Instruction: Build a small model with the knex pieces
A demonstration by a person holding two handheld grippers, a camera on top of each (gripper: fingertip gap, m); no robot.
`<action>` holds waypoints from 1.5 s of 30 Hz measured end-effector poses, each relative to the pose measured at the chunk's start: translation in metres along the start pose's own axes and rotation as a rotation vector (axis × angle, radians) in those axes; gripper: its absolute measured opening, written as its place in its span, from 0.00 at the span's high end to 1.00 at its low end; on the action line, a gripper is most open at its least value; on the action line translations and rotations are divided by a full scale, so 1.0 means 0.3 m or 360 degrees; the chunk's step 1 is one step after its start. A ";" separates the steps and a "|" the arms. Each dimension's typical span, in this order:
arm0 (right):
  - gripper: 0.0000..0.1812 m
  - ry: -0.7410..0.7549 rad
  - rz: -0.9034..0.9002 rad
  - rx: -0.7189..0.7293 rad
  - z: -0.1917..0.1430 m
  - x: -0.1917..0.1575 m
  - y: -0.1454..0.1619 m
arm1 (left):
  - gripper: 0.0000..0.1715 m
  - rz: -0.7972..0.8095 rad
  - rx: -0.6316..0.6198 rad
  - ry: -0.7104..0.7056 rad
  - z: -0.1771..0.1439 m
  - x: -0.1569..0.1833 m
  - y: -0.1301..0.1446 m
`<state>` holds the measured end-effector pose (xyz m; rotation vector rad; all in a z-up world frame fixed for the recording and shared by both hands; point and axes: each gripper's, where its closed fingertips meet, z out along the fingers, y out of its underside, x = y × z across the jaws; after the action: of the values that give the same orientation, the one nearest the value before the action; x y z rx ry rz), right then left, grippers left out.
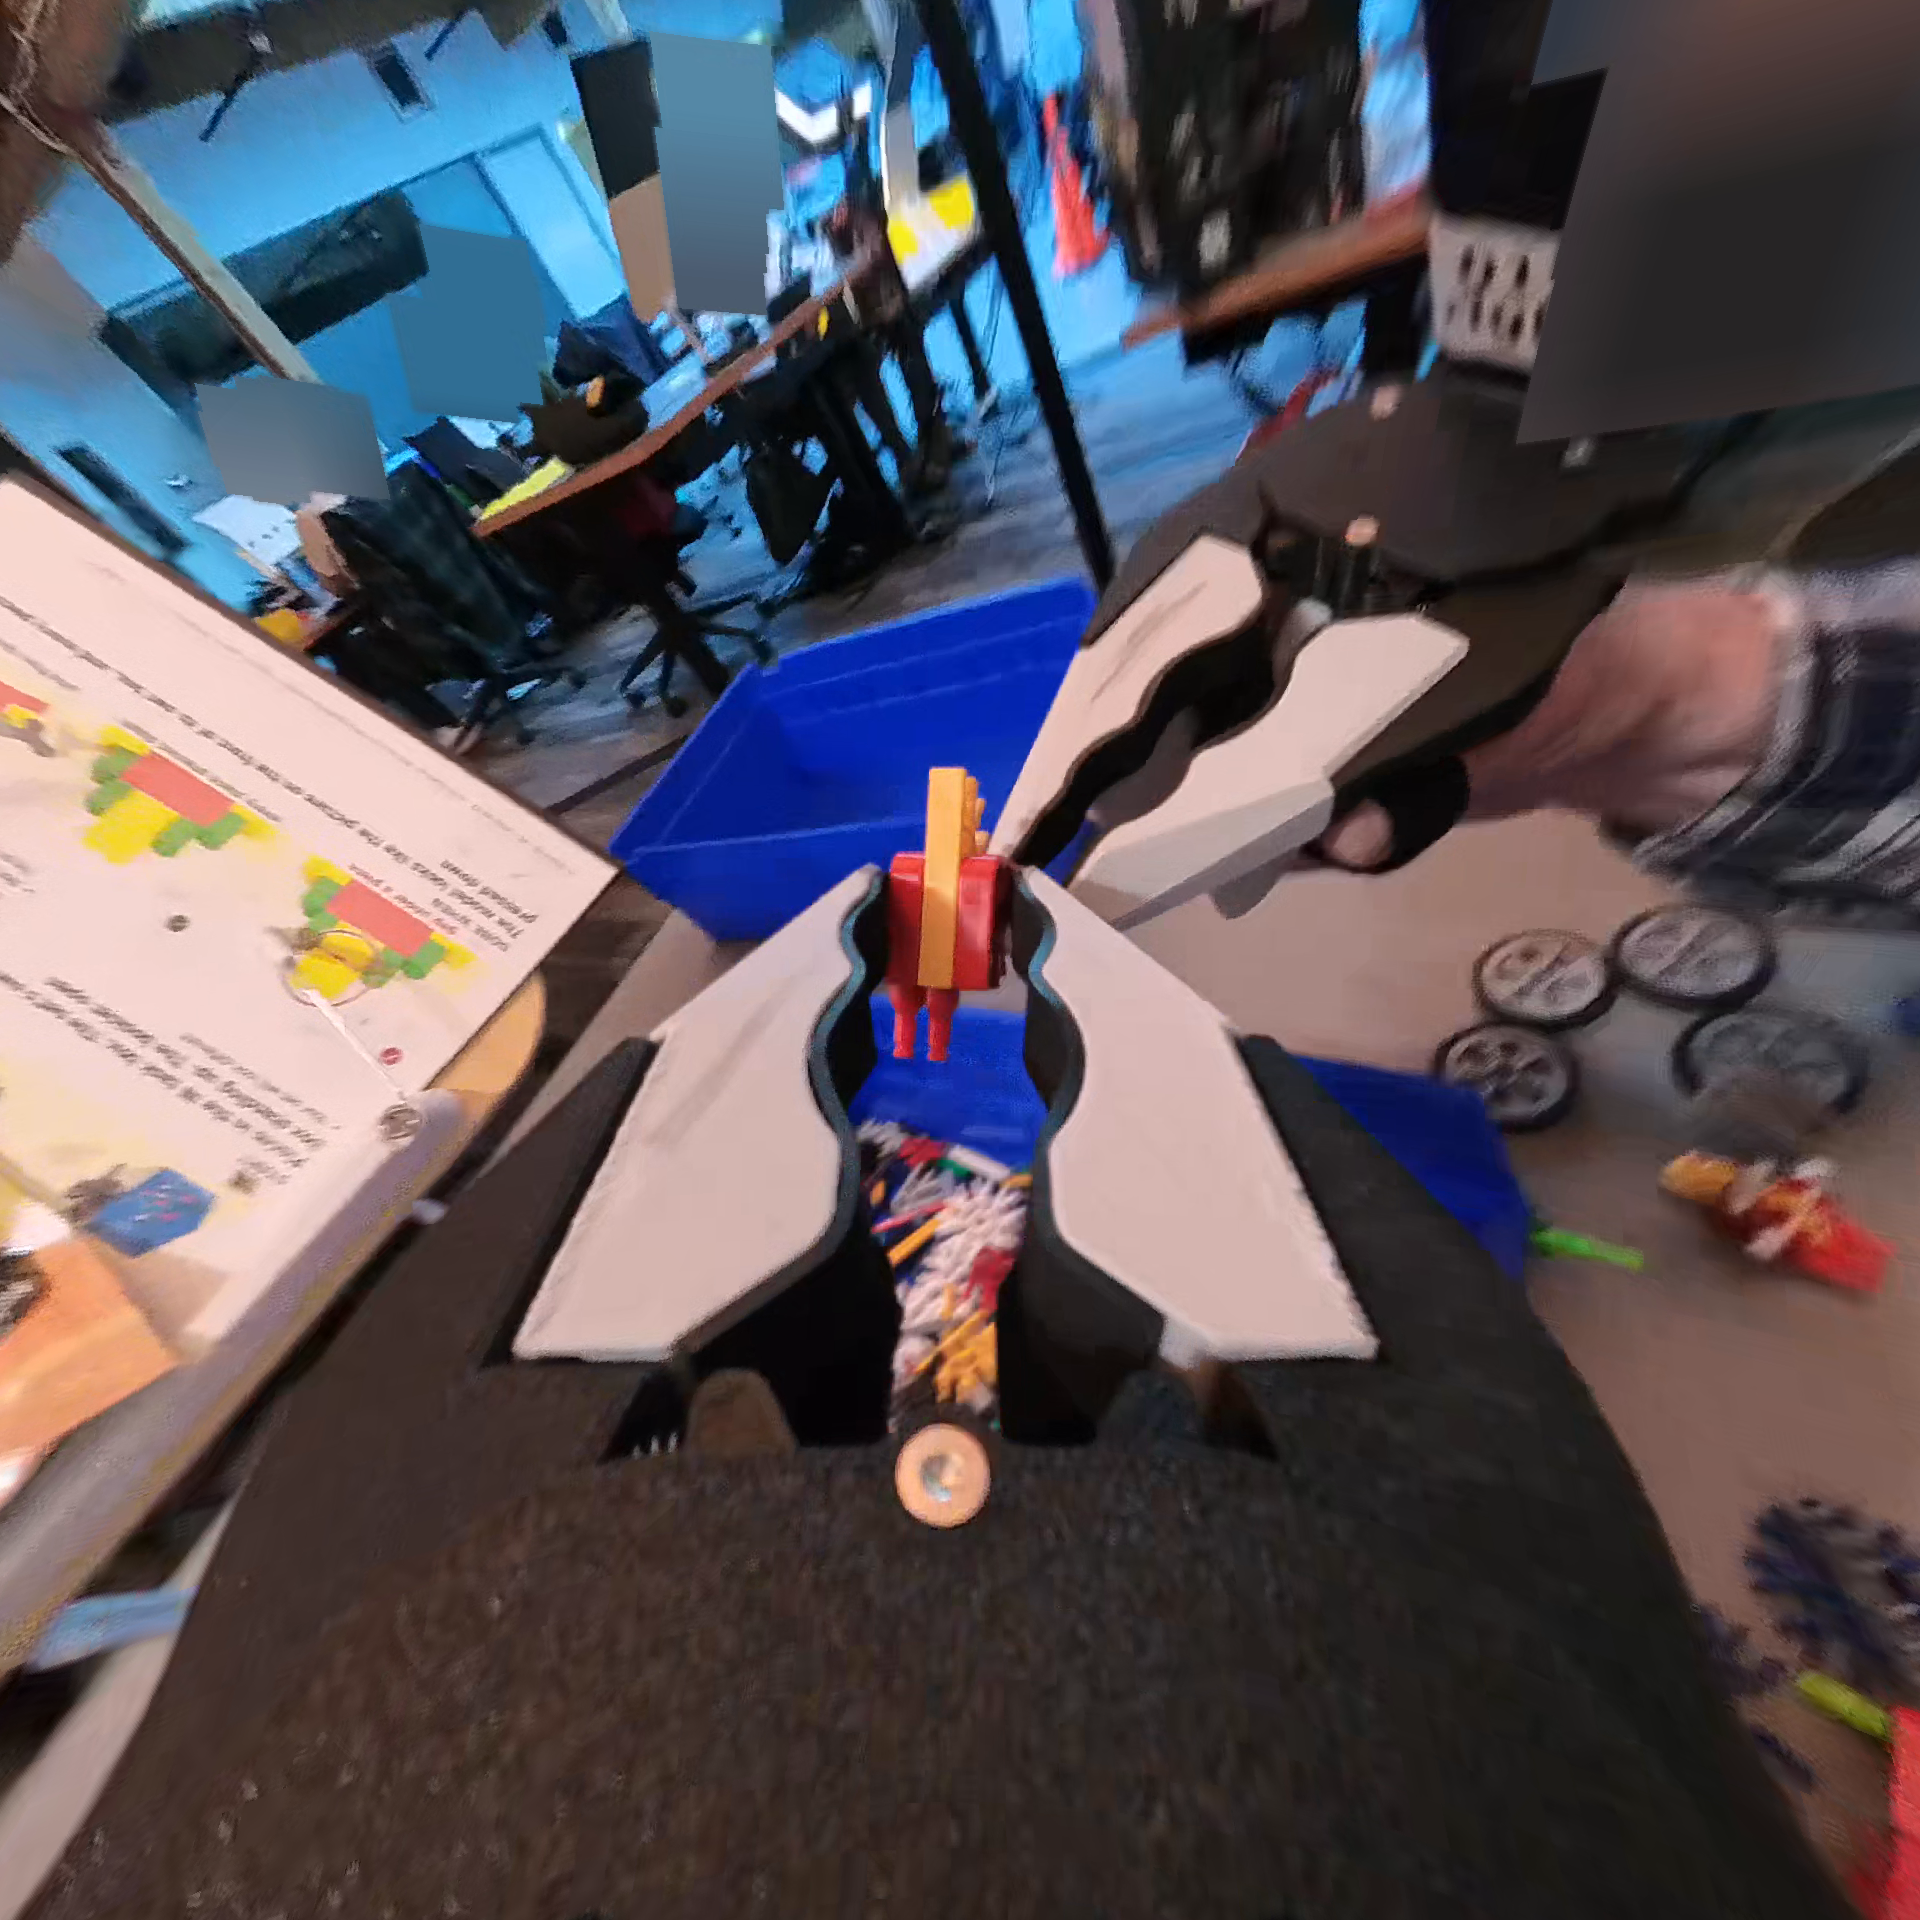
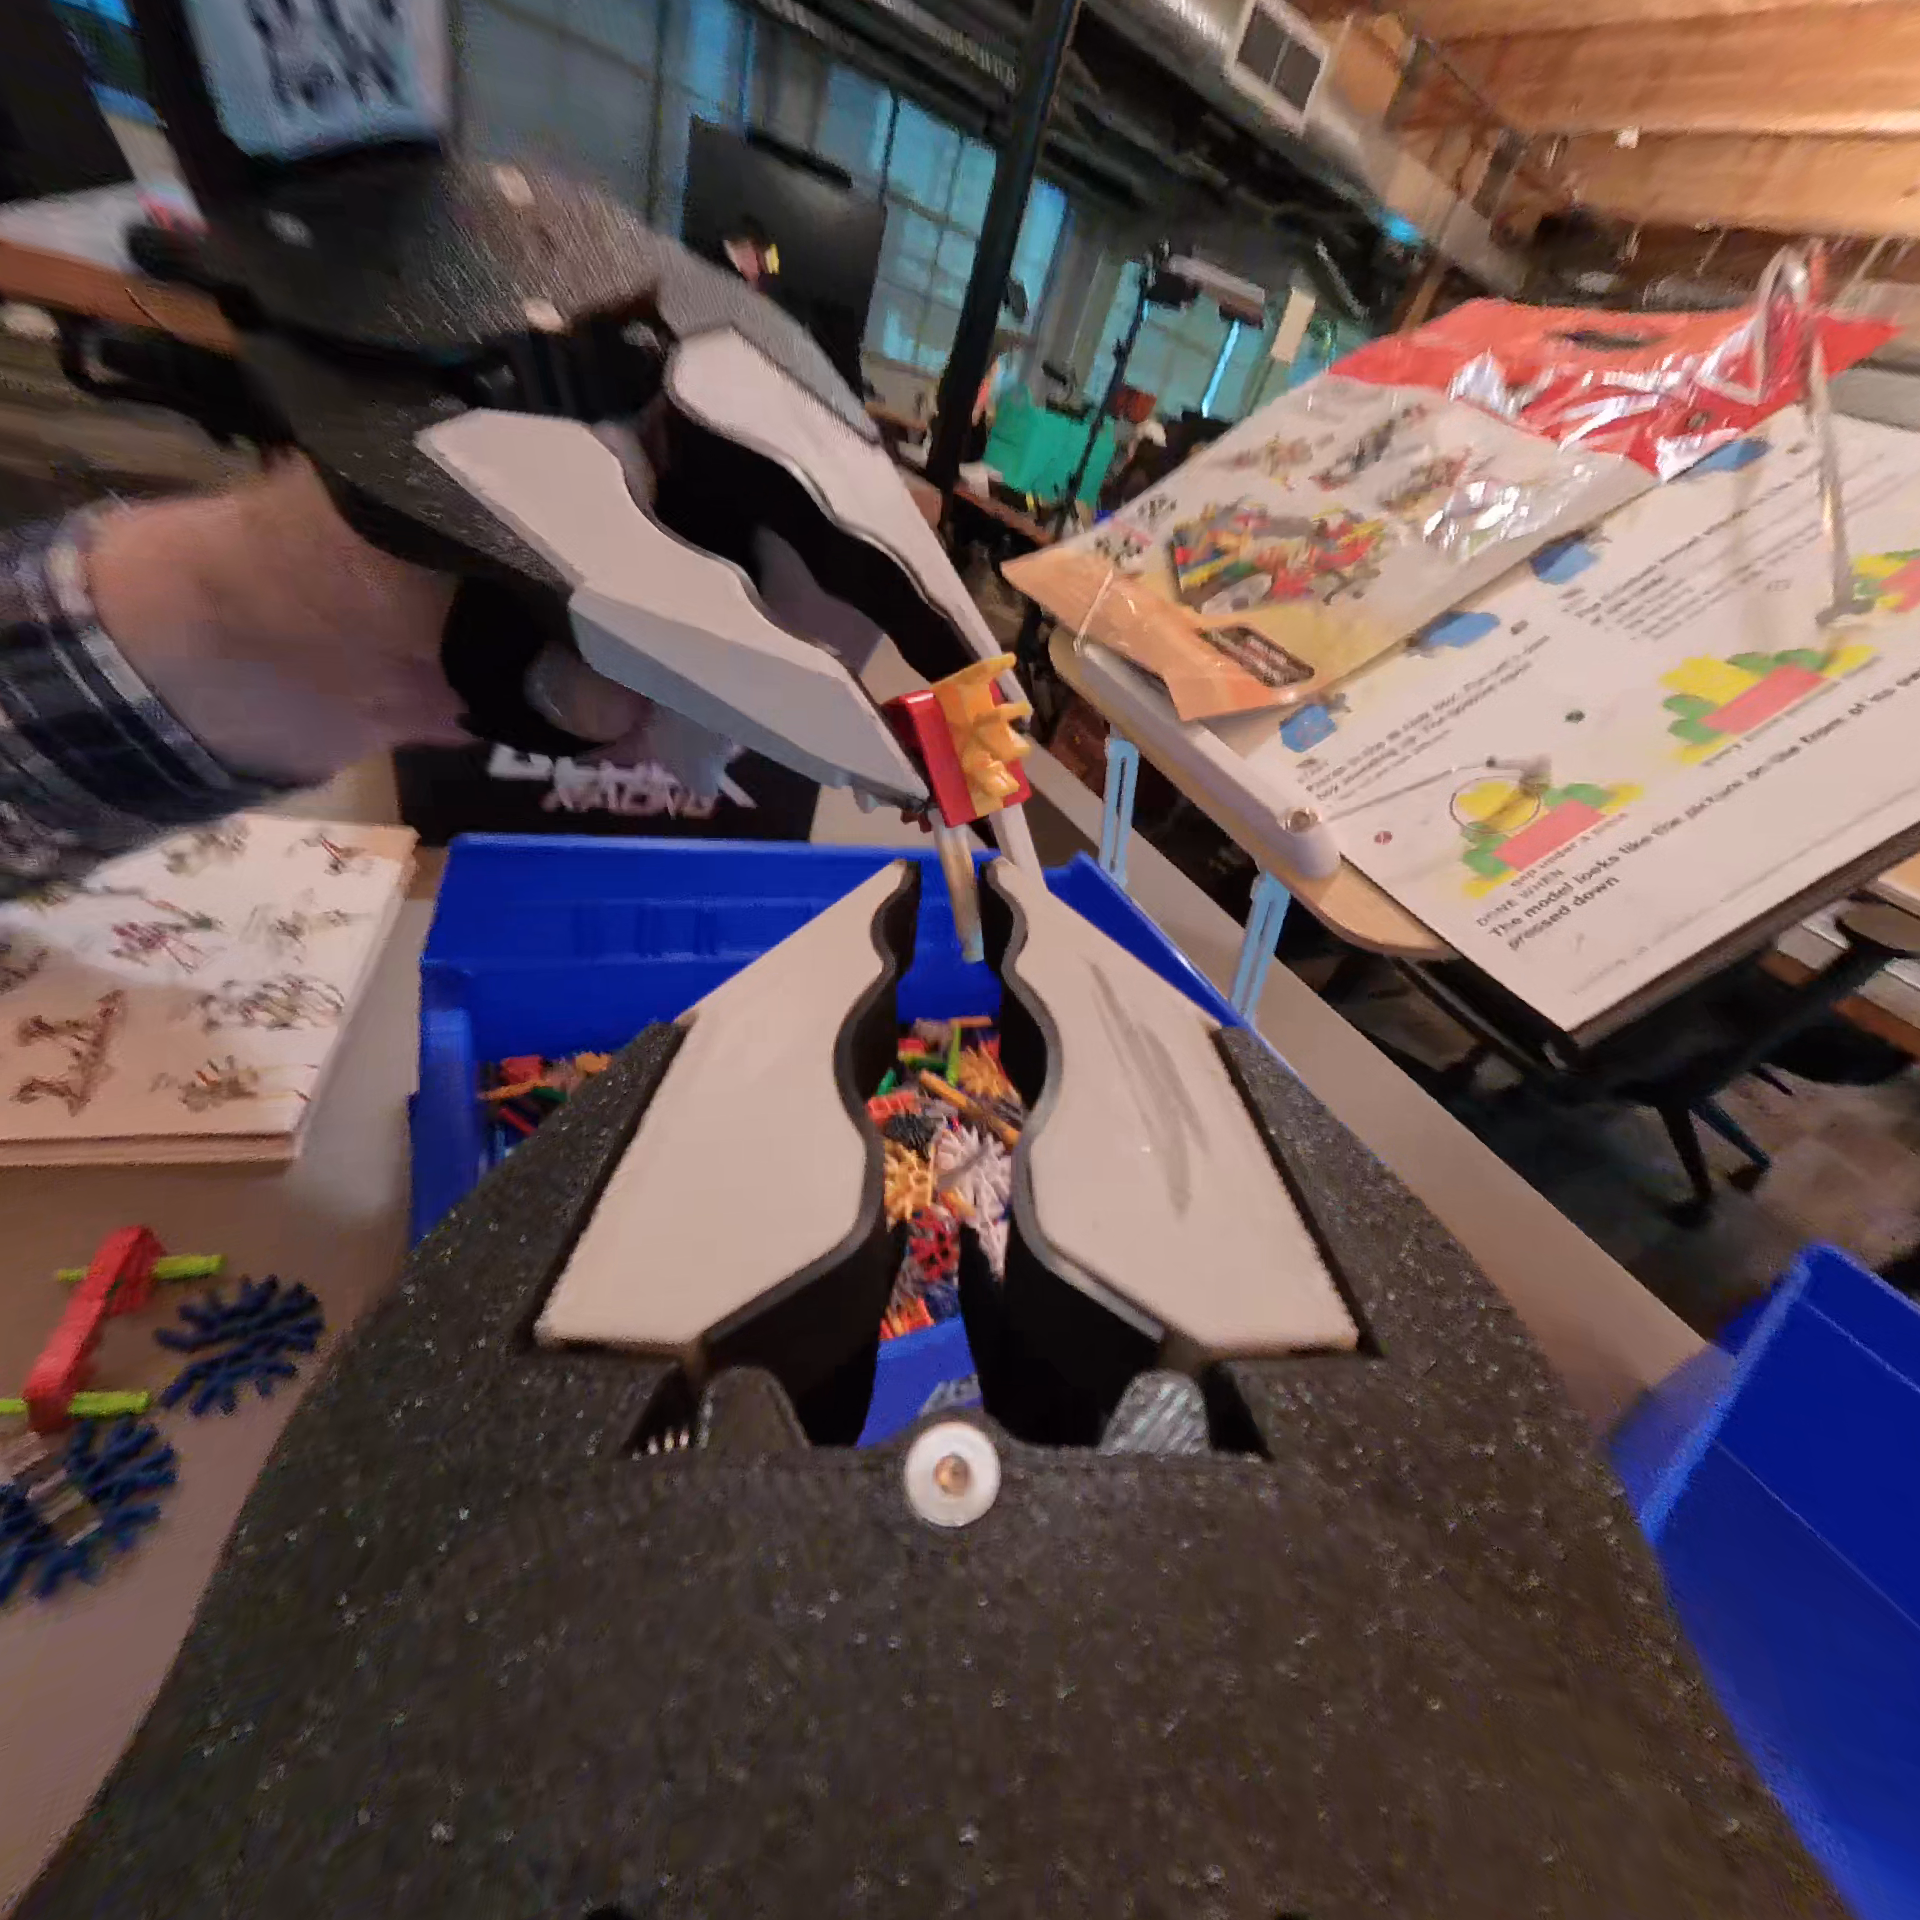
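The left gripper (image 1: 948,914) has its two grey fingers (image 1: 727,1122) closed on a small red and yellow plastic construction piece (image 1: 948,914), pinched upright at the tips with its red pegs hanging below and its yellow toothed connector rising above. The right gripper (image 2: 951,888) has its fingers (image 2: 1122,1101) drawn nearly together around a thin grey rod (image 2: 961,883), whose upper end meets the bottom of the same piece (image 2: 961,743). Seen from the left wrist view, the right gripper's (image 1: 1039,868) tips sit just beside the piece on its far right. Both grippers hover above a blue plastic bin (image 2: 665,925) filled with mixed coloured construction parts (image 2: 945,1153). Four black wheels (image 1: 1652,1008) lie on the table (image 1: 1351,977) to the right.
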<state>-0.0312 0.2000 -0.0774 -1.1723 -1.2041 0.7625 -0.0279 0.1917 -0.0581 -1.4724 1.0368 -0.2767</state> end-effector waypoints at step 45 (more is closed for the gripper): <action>0.98 -0.0238 0.0382 0.0456 -0.076 -0.008 -0.140 | 0.89 -0.0411 0.0398 0.0267 0.010 0.020 -0.092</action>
<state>-0.0153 0.1805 -0.0368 -1.0444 -1.0426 1.1810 -0.0106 0.1850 -0.0367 -1.3694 0.9059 -0.7000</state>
